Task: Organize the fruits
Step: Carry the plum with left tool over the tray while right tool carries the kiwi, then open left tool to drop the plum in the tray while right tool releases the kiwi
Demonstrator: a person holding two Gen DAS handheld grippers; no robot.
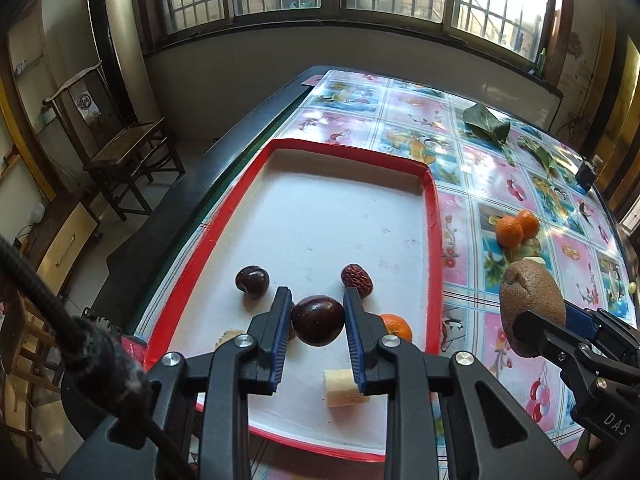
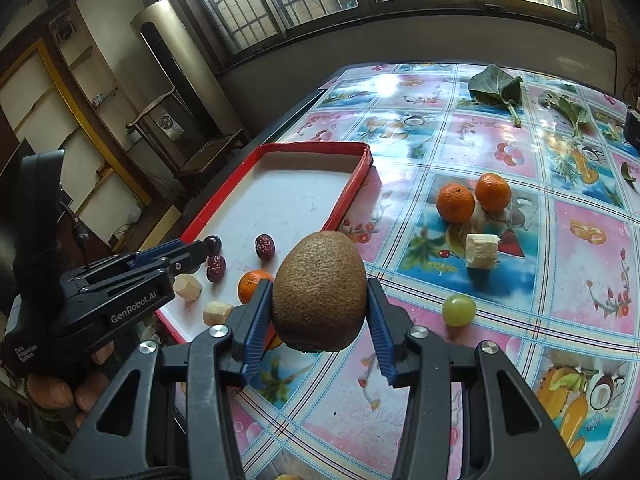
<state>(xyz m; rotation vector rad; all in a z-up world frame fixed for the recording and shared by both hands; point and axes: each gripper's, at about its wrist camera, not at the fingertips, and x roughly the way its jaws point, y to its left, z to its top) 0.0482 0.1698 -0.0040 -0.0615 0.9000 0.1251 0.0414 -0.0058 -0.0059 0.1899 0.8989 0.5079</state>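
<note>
Blue-padded jaws of the left gripper [image 1: 317, 322] are clamping a dark red cherry [image 1: 318, 321] at lower centre of the left wrist view, over the near end of the red-rimmed white tray [image 1: 434, 248]. In the right wrist view the right gripper [image 2: 319, 300] is pinching a brown kiwi [image 2: 319, 291] between its pads at frame centre, above the flowered tablecloth [image 2: 420, 360] just right of the tray. Lying in the tray are a pale banana piece [image 1: 340, 390], a small tangerine [image 1: 398, 326], a red date [image 1: 357, 280] and a second cherry [image 1: 252, 282]. Farther out on the cloth are sitting a green grape [image 2: 459, 310], a white fruit chunk [image 2: 482, 251] and two tangerines [image 2: 474, 194] touching each other. Green leaves [image 2: 496, 86] are resting at the far end, upper right.
</note>
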